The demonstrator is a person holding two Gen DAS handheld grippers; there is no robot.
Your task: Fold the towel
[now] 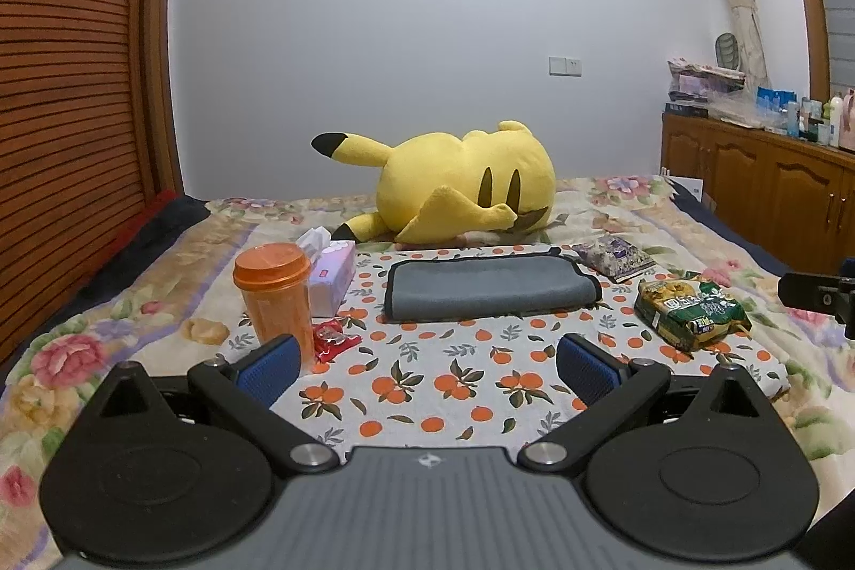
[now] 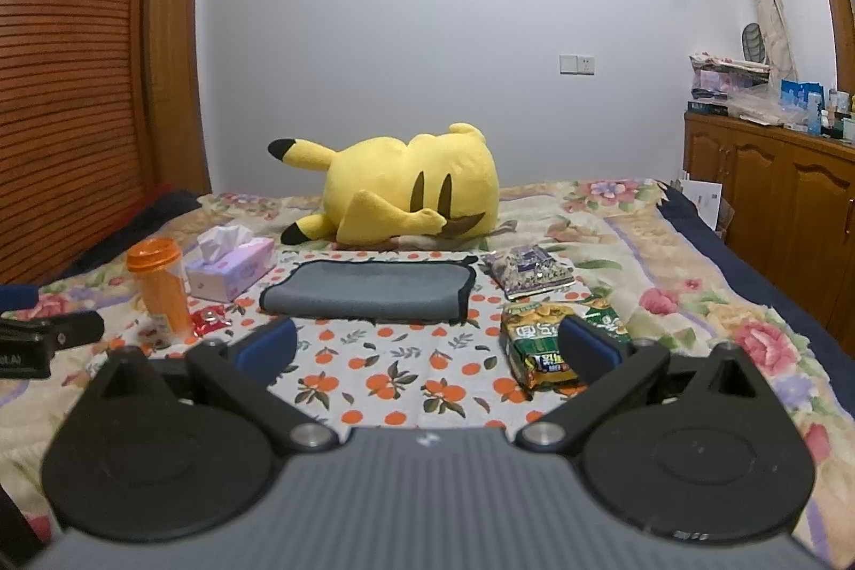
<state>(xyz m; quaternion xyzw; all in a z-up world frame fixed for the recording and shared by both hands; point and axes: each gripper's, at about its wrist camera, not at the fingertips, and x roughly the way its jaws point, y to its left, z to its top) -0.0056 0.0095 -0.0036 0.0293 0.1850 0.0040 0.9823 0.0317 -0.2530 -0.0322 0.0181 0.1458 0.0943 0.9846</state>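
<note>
A grey towel (image 1: 489, 287) with a dark border lies folded flat on an orange-print cloth (image 1: 438, 388) on the bed; it also shows in the right wrist view (image 2: 368, 289). My left gripper (image 1: 427, 369) is open and empty, held over the cloth on the near side of the towel. My right gripper (image 2: 427, 348) is open and empty, also on the near side of the towel, apart from it. The right gripper's edge shows at the far right of the left wrist view (image 1: 817, 292).
An orange cup (image 1: 278, 303), a tissue box (image 1: 331, 279) and a red wrapper (image 1: 334, 340) sit left of the towel. A green snack bag (image 1: 689, 311) and a purple packet (image 1: 614, 257) lie to its right. A yellow plush (image 1: 459, 185) lies behind. A wooden cabinet (image 1: 759, 185) stands right.
</note>
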